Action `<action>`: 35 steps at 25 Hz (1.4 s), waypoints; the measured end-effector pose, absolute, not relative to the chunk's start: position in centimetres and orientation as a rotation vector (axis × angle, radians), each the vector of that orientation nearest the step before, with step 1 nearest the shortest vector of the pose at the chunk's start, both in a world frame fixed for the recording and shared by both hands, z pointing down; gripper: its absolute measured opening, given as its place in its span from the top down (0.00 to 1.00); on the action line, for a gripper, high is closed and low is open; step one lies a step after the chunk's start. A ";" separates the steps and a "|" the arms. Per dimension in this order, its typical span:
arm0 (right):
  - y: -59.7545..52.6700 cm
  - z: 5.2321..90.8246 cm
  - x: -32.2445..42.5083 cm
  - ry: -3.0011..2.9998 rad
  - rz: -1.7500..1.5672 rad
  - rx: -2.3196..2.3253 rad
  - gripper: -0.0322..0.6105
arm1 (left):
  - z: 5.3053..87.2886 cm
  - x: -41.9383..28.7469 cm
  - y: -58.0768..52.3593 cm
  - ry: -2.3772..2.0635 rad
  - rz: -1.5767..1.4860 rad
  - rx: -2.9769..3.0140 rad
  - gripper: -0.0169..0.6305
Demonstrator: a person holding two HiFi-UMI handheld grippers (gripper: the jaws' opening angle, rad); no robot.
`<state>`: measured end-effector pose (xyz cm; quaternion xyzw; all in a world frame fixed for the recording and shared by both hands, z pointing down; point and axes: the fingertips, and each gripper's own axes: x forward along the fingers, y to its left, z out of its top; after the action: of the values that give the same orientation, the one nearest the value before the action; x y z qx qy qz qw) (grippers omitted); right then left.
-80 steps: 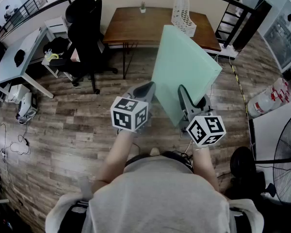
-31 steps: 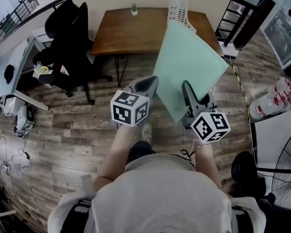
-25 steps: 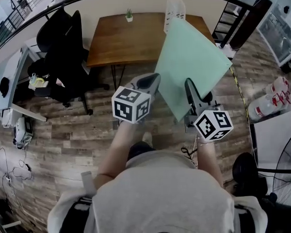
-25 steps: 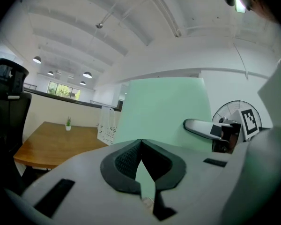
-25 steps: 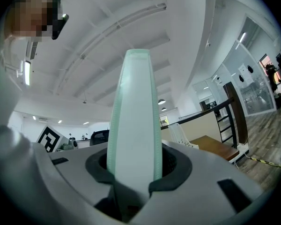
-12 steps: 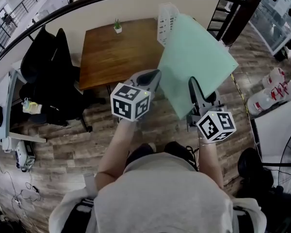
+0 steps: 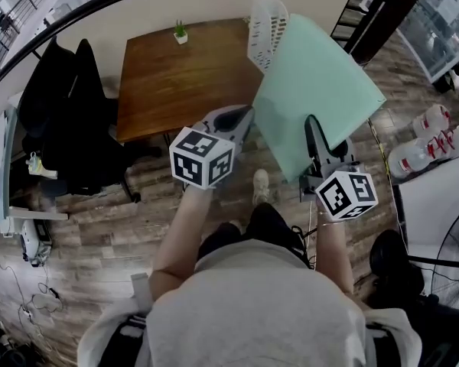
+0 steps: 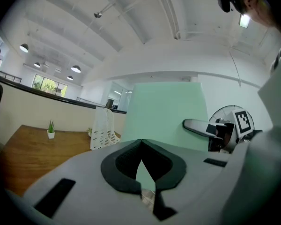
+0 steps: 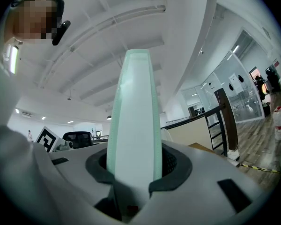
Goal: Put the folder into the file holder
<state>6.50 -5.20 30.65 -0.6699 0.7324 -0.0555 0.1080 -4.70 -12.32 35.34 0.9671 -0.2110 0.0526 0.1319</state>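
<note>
A pale green folder (image 7: 315,86) stands tilted in front of me, and my right gripper (image 7: 314,131) is shut on its lower edge. In the right gripper view the folder (image 9: 133,111) rises edge-on from between the jaws (image 9: 134,168). My left gripper (image 7: 234,121) hovers just left of the folder, shut with nothing in it; its tips meet in the left gripper view (image 8: 141,142), with the folder (image 8: 166,111) behind them. The white mesh file holder (image 7: 266,29) stands on the brown wooden table (image 7: 168,82), right beyond the folder's top corner, and shows as well in the left gripper view (image 8: 103,129).
A small potted plant (image 7: 180,32) sits at the table's far edge. Black office chairs (image 7: 61,121) stand left of the table. A dark stair rail (image 7: 367,17) and water bottles (image 7: 422,153) are at the right, with a fan (image 7: 444,258) at the lower right.
The person has walked toward the table, so the table and file holder are nearer and more central. The folder stays in the right gripper; the left stays shut beside it.
</note>
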 end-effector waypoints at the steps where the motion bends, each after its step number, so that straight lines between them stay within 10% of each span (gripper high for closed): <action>1: -5.7 30.6 6.8 2.157 -0.160 -1.967 0.69 | 35.5 -4.6 -12.7 -0.634 0.178 2.819 0.95; 35: -27.4 27.4 24.2 2.278 -0.043 -1.779 0.69 | 34.3 10.7 -32.9 -0.863 0.158 2.770 0.95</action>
<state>24.17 -27.45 27.39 -0.6107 0.7818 -0.0147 0.1250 10.70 -32.92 34.29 0.9467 -0.2948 0.0541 0.1178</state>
